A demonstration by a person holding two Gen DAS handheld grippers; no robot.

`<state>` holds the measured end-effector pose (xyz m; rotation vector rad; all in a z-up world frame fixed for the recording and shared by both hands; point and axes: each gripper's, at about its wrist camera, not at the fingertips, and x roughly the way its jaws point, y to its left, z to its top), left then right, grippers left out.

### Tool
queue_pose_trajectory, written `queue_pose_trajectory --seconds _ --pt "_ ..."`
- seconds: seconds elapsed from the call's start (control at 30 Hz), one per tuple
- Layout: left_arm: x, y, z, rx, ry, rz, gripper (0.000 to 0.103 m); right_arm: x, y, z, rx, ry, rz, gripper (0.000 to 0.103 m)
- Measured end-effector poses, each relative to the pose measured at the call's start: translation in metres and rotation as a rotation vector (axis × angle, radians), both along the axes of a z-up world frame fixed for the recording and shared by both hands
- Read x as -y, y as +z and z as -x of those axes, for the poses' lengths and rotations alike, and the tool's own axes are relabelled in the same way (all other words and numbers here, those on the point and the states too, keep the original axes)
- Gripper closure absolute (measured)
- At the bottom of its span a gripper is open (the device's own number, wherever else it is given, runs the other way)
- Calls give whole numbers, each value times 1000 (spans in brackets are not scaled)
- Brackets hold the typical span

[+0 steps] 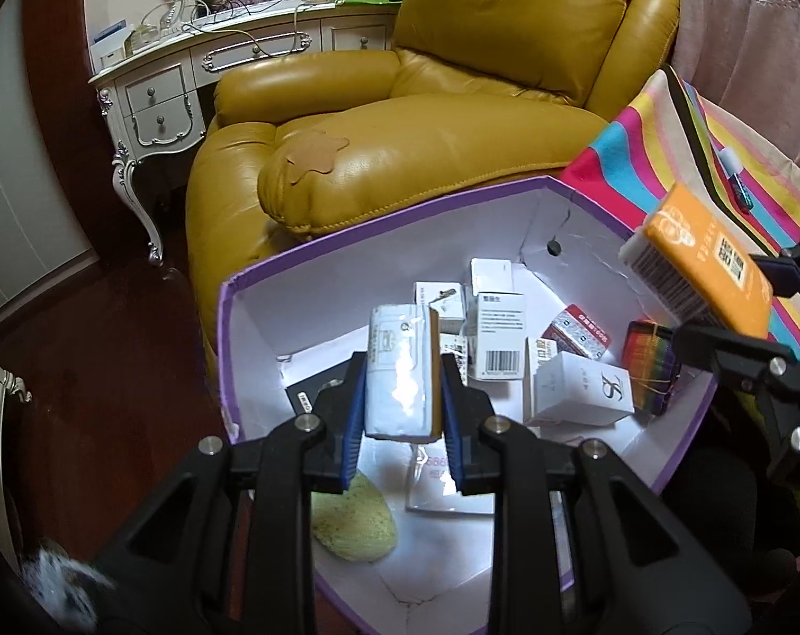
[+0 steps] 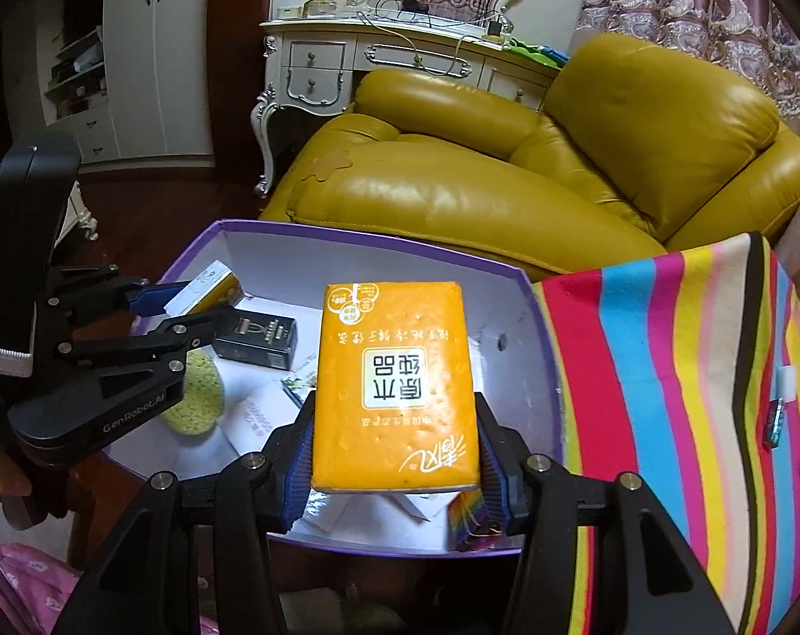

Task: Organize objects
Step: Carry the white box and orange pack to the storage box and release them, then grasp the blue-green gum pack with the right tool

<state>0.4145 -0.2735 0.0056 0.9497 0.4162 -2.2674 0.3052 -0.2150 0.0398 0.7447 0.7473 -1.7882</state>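
Left gripper (image 1: pixel 402 397) pinches a small tissue pack (image 1: pixel 400 370) above the purple box (image 1: pixel 225 349); right gripper (image 2: pixel 394 455) clamps the orange tissue pack (image 2: pixel 394 386), box at twelve o'clock below.

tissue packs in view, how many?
2. One tissue pack clamped in the left gripper, one orange tissue pack in the right gripper, both above the purple box. More may be buried.

Dim room, glare inside box (image 1: pixel 585 222) — fisheye-warped edges.

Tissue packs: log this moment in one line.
left gripper: holds small tissue pack | right gripper: holds orange tissue pack | both over purple box
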Motion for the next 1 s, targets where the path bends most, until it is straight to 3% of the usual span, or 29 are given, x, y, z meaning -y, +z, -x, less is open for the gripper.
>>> queue_pose_trajectory --seconds 0.03,0.1,0.13,0.17,0.4,0.57,0.73,1.0 --pt "2 0 0 3 2 -10 69 1 -1 0 14 2 3 49" --pt "3 0 0 4 17 -28 38 2 -2 2 49 6 6 47" --pt "3 1 -2 -7 32 -28 16 1 -2 2 49 2 13 44" --pt "3 2 -3 -24 42 -18 10 0 -1 2 44 -3 20 40" --pt "-9 8 7 -45 16 0 9 -24 1 26 53 -90 49 36" --pt "-40 10 38 -13 -95 -20 9 -56 -3 60 107 -206 73 35" --pt "-85 16 100 21 -302 -67 9 -104 -6 103 155 -358 118 35" --pt "-133 14 230 66 -457 -65 9 -197 -15 183 120 -607 129 35"
